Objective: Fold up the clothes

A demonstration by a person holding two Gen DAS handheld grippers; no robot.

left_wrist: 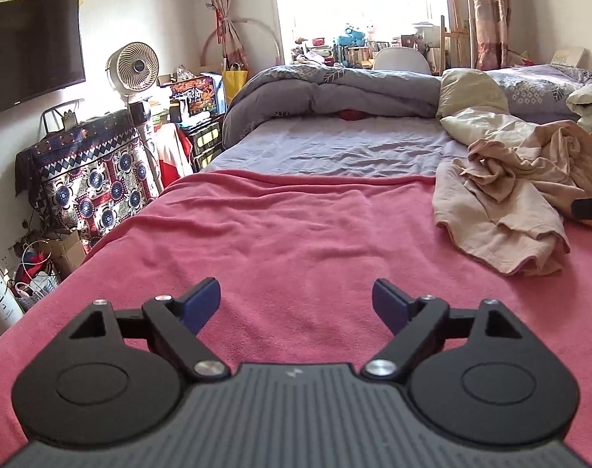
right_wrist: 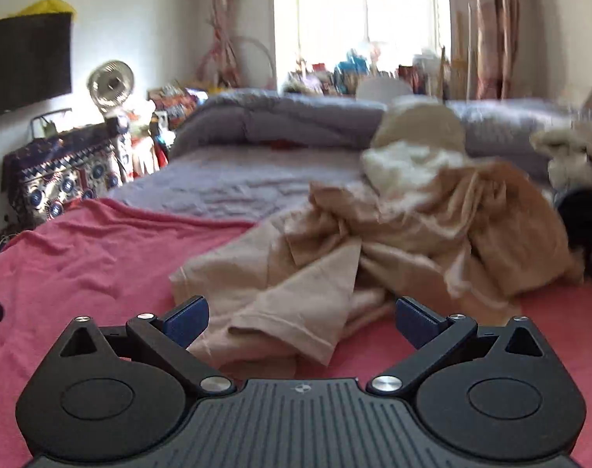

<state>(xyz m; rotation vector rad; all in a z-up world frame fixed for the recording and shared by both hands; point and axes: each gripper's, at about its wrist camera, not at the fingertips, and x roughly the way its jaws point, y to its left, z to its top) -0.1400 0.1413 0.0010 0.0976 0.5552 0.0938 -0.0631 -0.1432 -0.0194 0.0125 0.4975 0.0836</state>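
A crumpled beige garment point(left_wrist: 506, 202) lies on the pink blanket point(left_wrist: 296, 241) at the right side of the bed. My left gripper point(left_wrist: 297, 302) hovers open over bare blanket, well left of and nearer than the garment. In the right wrist view the same beige garment point(right_wrist: 334, 273) fills the middle, its nearest hem reaching between my fingers. My right gripper point(right_wrist: 301, 318) is open around that hem, holding nothing. The right wrist view is blurred. A dark tip of the right gripper point(left_wrist: 590, 208) shows at the left wrist view's right edge, beside the garment.
A grey duvet point(left_wrist: 334, 89) is bunched at the bed's far end, with a cream pillow point(left_wrist: 471, 89) and white cloth point(left_wrist: 490, 124) behind the garment. More clothes point(right_wrist: 576, 156) lie at the far right. A patterned-cloth cabinet point(left_wrist: 89, 179), fan point(left_wrist: 134, 66) and clutter line the left.
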